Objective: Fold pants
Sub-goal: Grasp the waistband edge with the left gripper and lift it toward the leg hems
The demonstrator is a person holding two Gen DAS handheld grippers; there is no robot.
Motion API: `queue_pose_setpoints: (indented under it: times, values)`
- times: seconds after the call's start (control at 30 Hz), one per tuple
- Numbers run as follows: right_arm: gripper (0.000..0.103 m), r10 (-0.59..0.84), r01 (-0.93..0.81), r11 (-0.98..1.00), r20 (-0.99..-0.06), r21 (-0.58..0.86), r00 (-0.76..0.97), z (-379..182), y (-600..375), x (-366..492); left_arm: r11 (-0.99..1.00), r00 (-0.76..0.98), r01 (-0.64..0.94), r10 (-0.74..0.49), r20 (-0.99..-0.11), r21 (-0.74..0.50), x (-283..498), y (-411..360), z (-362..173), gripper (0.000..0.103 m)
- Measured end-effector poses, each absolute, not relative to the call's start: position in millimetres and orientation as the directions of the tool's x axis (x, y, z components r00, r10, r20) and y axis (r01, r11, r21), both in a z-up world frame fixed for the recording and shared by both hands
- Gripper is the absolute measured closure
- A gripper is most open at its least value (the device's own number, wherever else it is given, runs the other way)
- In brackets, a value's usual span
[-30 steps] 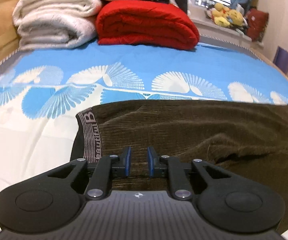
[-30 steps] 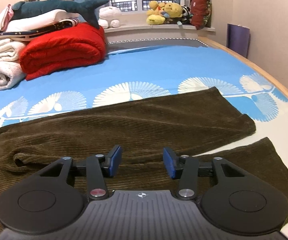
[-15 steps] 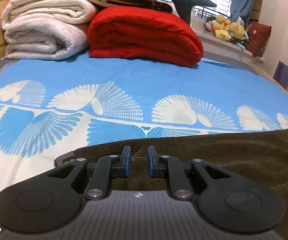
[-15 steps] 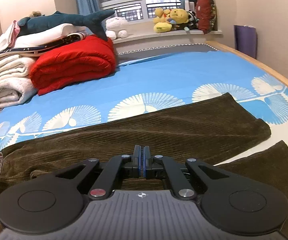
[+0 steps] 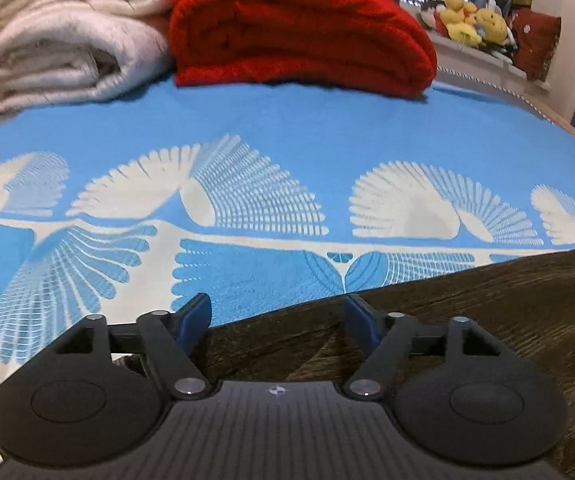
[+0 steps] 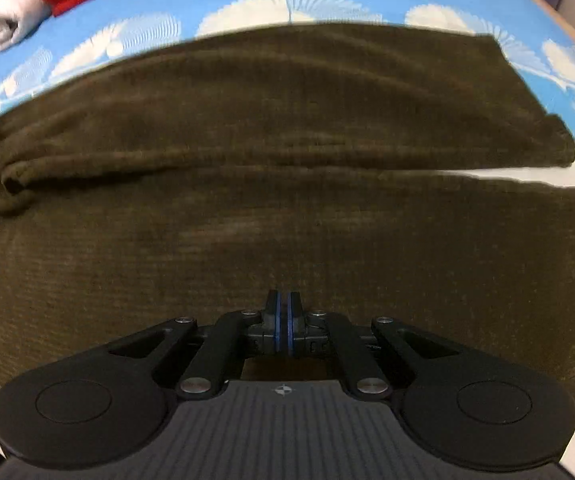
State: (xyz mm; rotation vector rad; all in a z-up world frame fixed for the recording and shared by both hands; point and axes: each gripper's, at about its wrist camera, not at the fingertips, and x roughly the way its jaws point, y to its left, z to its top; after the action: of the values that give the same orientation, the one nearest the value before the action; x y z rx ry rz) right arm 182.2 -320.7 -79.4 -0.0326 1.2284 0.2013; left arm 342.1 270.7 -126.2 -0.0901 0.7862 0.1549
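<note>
A: Lying across a bed [image 5: 287, 140] with a blue sheet printed in white fan shapes is a pair of dark olive corduroy pants [image 6: 287, 208]. Starting with the left wrist view: at eleven o'clock sits a folded cream blanket [image 5: 67, 40], and just beside it at twelve o'clock a folded red blanket [image 5: 299, 28]. At one o'clock, far back on a window ledge, are yellow plush toys [image 5: 471, 20].

B: Where is the left claw?

A: The left claw [image 5: 277, 316] is at six o'clock, low in the view. Its blue-padded jaws stand wide apart and are opening. The upper edge of the pants runs between them, but neither pad presses on the cloth. From there the pants stretch away toward three o'clock.

B: And the right wrist view?

A: There the pants fill nearly the whole view. At nine o'clock the cloth bunches into a thick wrinkle. Two legs run side by side toward three o'clock, with a thin pale strip of sheet showing between their ends. The cream and red blankets peek in at eleven o'clock.

B: What about the right claw?

A: The right claw [image 6: 283, 312] is at six o'clock, pointing steeply down over the near leg. Its jaws are pressed together. Whether any cloth is pinched between them, I cannot tell.
</note>
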Motion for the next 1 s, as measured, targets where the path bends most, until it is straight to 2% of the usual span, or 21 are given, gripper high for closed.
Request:
queue_pose_setpoints:
  times: [0.1,0.27,0.3,0.33,0.37,0.4,0.43,0.47,0.6,0.77,1.0]
  values:
    - [0.1,0.138,-0.172,0.981,-0.937,0.086,0.322,-78,-320,182,0.987,0.682,-0.157,0.092,-0.726,-0.022,348,275,-132,0.025]
    - [0.1,0.148,-0.185,0.979,-0.932,0.09,0.331,-74,-316,183,0.991,0.661,-0.117,0.126,-0.74,0.065,350,265,-144,0.026]
    - [0.1,0.151,-0.185,0.978,-0.931,0.092,0.332,-74,-315,183,0.991,0.661,-0.111,0.127,-0.74,0.071,350,265,-145,0.03]
    - [0.1,0.152,-0.184,0.978,-0.931,0.094,0.331,-73,-315,181,0.991,0.661,-0.112,0.127,-0.739,0.071,350,265,-145,0.038]
    - [0.1,0.15,-0.185,0.978,-0.932,0.092,0.331,-73,-314,180,0.992,0.654,-0.108,0.116,-0.747,0.059,351,267,-146,0.067]
    - [0.1,0.147,-0.187,0.978,-0.932,0.088,0.331,-73,-314,179,0.995,0.647,-0.097,0.093,-0.757,0.04,351,268,-147,0.084]
    - [0.1,0.143,-0.189,0.978,-0.933,0.083,0.33,-73,-314,178,0.994,0.655,-0.097,0.104,-0.749,0.053,349,266,-145,0.09]
    - [0.1,0.139,-0.19,0.979,-0.934,0.078,0.329,-73,-314,178,0.993,0.66,-0.09,0.114,-0.743,0.073,347,261,-142,0.1]
    - [0.1,0.12,-0.141,0.987,-0.93,0.074,0.349,-68,-324,181,0.986,0.682,-0.077,0.159,-0.714,0.146,331,241,-115,0.1]
    - [0.1,0.134,-0.096,0.99,-0.916,0.105,0.379,-56,-328,180,0.987,0.693,-0.011,0.124,-0.711,0.161,278,213,-69,0.101]
    - [0.1,0.147,-0.003,0.987,-0.907,0.159,0.394,-57,-338,164,0.994,0.676,0.068,0.017,-0.736,0.086,150,166,-27,0.101]
